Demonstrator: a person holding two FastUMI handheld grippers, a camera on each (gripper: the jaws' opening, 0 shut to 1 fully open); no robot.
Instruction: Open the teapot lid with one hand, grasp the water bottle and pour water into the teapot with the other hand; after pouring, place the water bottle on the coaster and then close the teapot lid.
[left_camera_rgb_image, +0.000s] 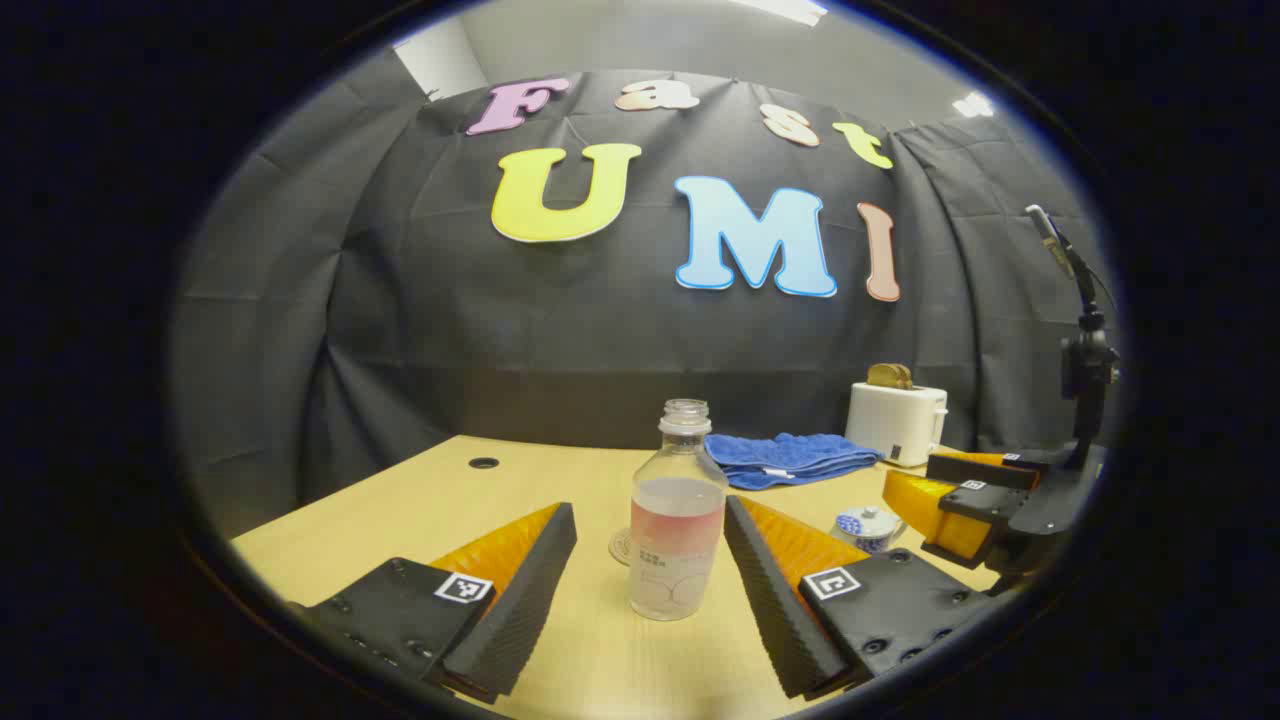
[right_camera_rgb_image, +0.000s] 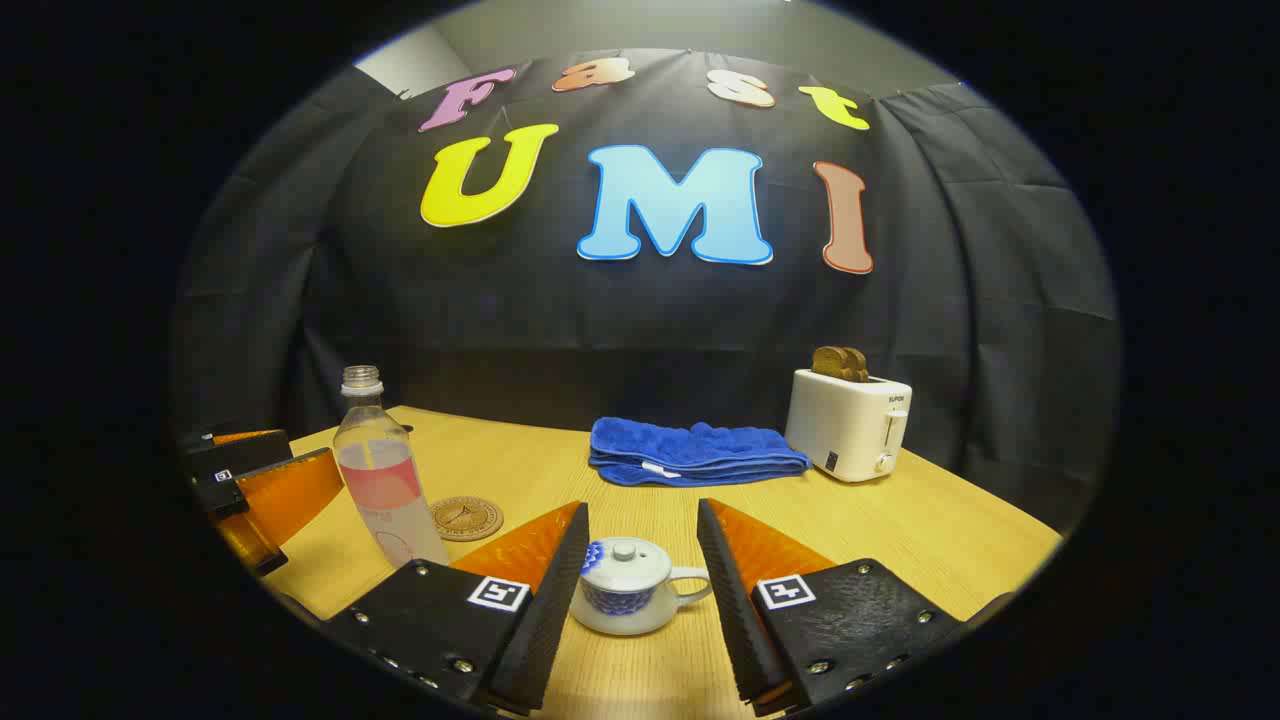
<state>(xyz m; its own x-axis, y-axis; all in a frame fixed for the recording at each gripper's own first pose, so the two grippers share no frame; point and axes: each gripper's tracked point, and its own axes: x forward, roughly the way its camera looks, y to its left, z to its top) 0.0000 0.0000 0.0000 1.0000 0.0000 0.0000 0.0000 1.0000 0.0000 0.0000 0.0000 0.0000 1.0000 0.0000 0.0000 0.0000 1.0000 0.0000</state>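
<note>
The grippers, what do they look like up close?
Each gripper, left and right, has two wedge-shaped fingers with ribbed inner faces, fixed to dark blocks with small screws. Every block carries a little square black-and-white marker.

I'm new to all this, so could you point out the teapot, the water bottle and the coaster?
teapot (right_camera_rgb_image: 627, 588): right gripper view, on its patterned body.
water bottle (left_camera_rgb_image: 677, 525): left gripper view, on its label band.
coaster (right_camera_rgb_image: 467, 518): right gripper view, on its round top face.

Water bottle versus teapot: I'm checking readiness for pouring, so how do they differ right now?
The water bottle is tall, clear and uncapped, part full; the teapot is low, white with blue pattern, its lid on. The bottle stands between the open left gripper fingers, the teapot between the right gripper fingers. Both stand upright, ungrasped.
</note>
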